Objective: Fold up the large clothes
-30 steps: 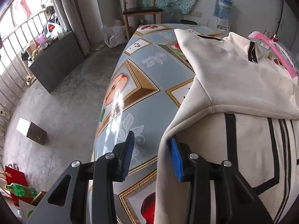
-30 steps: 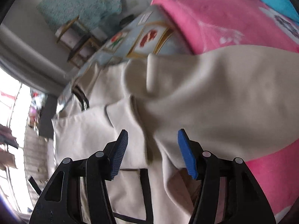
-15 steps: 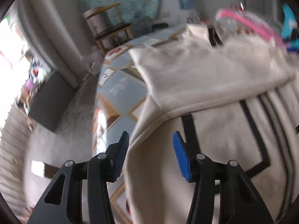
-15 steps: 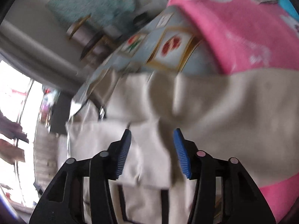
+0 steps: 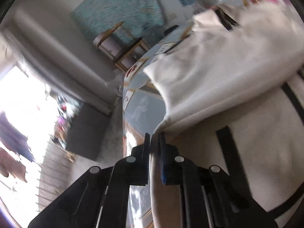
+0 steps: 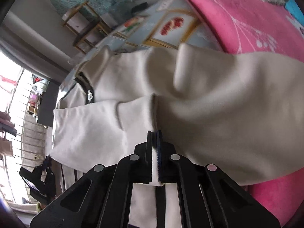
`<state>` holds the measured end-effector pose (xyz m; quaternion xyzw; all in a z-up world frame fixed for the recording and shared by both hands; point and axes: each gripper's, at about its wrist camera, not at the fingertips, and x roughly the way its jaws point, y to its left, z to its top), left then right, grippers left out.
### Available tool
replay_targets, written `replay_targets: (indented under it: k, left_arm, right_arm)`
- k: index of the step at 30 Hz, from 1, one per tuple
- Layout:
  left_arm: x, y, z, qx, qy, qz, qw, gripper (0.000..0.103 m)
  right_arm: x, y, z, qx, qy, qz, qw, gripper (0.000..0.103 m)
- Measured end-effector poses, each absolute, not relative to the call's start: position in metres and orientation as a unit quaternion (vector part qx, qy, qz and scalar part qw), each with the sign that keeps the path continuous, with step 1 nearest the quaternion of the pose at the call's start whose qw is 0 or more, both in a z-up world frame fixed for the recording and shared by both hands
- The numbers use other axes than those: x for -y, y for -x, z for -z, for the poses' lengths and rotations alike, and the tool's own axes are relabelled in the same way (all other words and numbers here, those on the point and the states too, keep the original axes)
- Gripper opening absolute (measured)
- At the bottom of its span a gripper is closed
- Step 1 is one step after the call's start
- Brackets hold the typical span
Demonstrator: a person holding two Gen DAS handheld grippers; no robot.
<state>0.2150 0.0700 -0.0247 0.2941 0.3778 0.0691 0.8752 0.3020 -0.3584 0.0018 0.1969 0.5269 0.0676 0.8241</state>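
Note:
A cream jacket [image 5: 218,72] with black stripes and a zip lies on the patterned table [image 5: 144,106]. One sleeve is folded across its body. My left gripper [image 5: 154,136] is shut on the jacket's left edge, where the sleeve meets the body. In the right wrist view the same jacket [image 6: 199,98] fills the middle. My right gripper [image 6: 154,134] is shut on a fold of its cloth near a seam. The left gripper also shows in the right wrist view [image 6: 40,180], at the jacket's far side.
A pink blanket [image 6: 247,19] lies on the table right of the jacket. A wooden chair [image 5: 125,47] stands beyond the table's far end. A dark cabinet [image 5: 83,133] and a bright barred window are off to the left, over bare floor.
Both grippers were open and have closed on the jacket, the left on its side edge, the right on a fold. Both views have tilted and moved in closer.

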Motion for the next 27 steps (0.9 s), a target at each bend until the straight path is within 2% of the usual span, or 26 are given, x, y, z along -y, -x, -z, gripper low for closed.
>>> replay_targets:
  k: [4,7,8,9,11,13,14,21,26,27]
  left_arm:
    - [-0.079,-0.213,0.03,-0.39,-0.274,-0.062,0.877,0.01]
    - [-0.078,-0.214,0.038,-0.398,-0.271,-0.06,0.874,0.009]
    - [-0.08,-0.214,0.039,-0.402,-0.265,-0.057,0.875,0.009]
    - [-0.082,-0.214,0.039,-0.405,-0.26,-0.056,0.875,0.009]
    - [-0.085,-0.212,0.039,-0.409,-0.252,-0.052,0.875,0.009]
    - [-0.088,-0.212,0.041,-0.412,-0.249,-0.051,0.875,0.009]
    - [-0.09,-0.211,0.042,-0.412,-0.249,-0.051,0.875,0.009]
    - [-0.091,-0.209,0.046,-0.411,-0.25,-0.065,0.874,0.009]
    - [-0.091,-0.205,0.047,-0.417,-0.25,-0.067,0.871,0.009]
    - [-0.091,-0.203,0.046,-0.423,-0.251,-0.065,0.868,0.011]
  right_arm:
    - [0.353,-0.31,0.013,-0.549,-0.186,-0.064,0.812,0.005]
    - [0.359,-0.313,0.018,-0.554,-0.211,-0.064,0.803,0.013]
    - [0.359,-0.315,0.019,-0.552,-0.214,-0.067,0.803,0.021]
    - [0.358,-0.316,0.019,-0.552,-0.213,-0.068,0.803,0.024]
    - [0.352,-0.321,0.023,-0.56,-0.204,-0.066,0.8,0.024]
    - [0.343,-0.327,0.025,-0.563,-0.177,-0.064,0.805,0.014]
    - [0.338,-0.33,0.024,-0.561,-0.163,-0.066,0.809,0.002]
    - [0.323,-0.333,-0.028,-0.485,-0.123,-0.087,0.862,0.002]
    - [0.344,-0.336,0.011,-0.546,-0.106,-0.053,0.829,0.004]
    - [0.349,-0.332,0.009,-0.543,-0.107,-0.043,0.832,0.007]
